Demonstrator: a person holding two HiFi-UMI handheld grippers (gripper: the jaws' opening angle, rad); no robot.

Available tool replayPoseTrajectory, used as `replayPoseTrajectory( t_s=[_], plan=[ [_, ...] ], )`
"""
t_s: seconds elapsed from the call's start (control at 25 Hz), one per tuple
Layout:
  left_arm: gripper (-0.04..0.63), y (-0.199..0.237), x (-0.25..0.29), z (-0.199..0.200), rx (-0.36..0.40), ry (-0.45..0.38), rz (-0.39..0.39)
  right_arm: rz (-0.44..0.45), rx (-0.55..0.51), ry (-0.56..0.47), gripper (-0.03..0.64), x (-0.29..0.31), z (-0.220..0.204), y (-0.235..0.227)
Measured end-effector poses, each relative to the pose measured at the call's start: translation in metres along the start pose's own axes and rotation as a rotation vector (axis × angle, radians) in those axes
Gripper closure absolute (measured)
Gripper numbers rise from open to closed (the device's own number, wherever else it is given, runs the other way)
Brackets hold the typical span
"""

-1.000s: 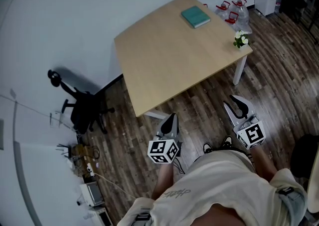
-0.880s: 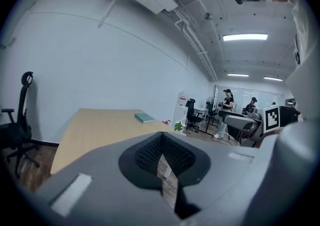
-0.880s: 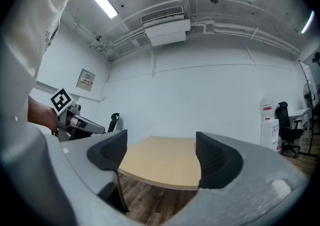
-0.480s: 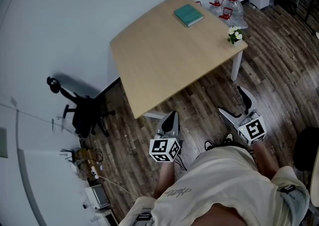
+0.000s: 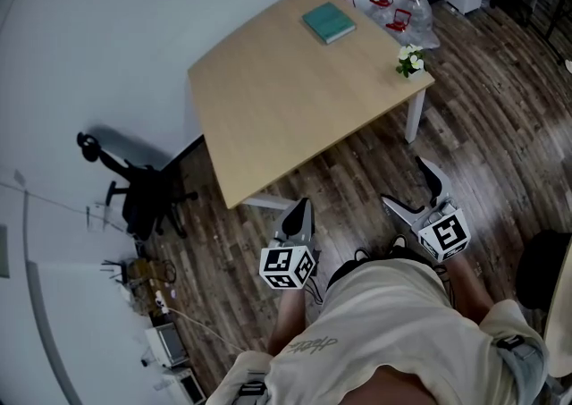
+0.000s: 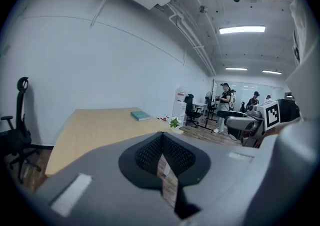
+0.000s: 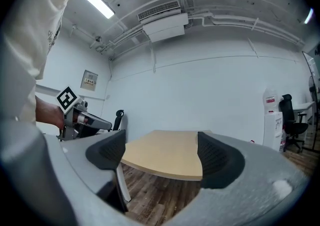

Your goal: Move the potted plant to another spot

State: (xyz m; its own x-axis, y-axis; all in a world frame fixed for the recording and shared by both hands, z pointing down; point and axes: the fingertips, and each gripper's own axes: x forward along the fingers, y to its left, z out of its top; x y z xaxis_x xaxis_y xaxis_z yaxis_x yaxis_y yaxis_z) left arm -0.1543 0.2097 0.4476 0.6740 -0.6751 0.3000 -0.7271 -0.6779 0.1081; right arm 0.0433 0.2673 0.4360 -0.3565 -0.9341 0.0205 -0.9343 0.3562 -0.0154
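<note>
Plant (image 5: 409, 60) sits at tabletop (image 5: 286, 99) corner, upper right of frame, not yet grasped. Left hand-held gripper (image 5: 299, 214) closed, empty. Right hand-held gripper (image 5: 407, 184) jaws just opened wide, nothing between. Approach, grasp, move all remain.

The table (image 5: 268, 99) is pale wood. On it, at upper centre, lies a teal book (image 5: 327, 22); at its right corner is a plant (image 5: 410, 59) with white blooms and green leaves. The floor (image 5: 500, 126) is dark brown planking, the wall (image 5: 107, 28) off-white, and the chair (image 5: 134, 198) at left black. The left gripper (image 5: 301, 203) and right gripper (image 5: 403, 181) are grey, with black-on-white square patterns.
</note>
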Motion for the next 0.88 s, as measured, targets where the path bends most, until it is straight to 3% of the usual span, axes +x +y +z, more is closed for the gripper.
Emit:
replayPoseTrajectory(
  t_s=[0.4,0.68,0.88],
  plan=[
    [0.577,-0.055,0.034,0.000,0.028,0.043,-0.095,-0.040,0.067,0.001,0.173,-0.026,-0.017,-0.035],
    [0.577,-0.049,0.067,0.002,-0.014,0.055,-0.114,-0.065,0.068,0.021,0.173,-0.022,-0.022,-0.059],
    [0.577,-0.051,0.110,-0.003,-0.066,0.075,-0.181,-0.088,0.062,0.050,0.173,-0.009,-0.028,-0.078]
  ],
)
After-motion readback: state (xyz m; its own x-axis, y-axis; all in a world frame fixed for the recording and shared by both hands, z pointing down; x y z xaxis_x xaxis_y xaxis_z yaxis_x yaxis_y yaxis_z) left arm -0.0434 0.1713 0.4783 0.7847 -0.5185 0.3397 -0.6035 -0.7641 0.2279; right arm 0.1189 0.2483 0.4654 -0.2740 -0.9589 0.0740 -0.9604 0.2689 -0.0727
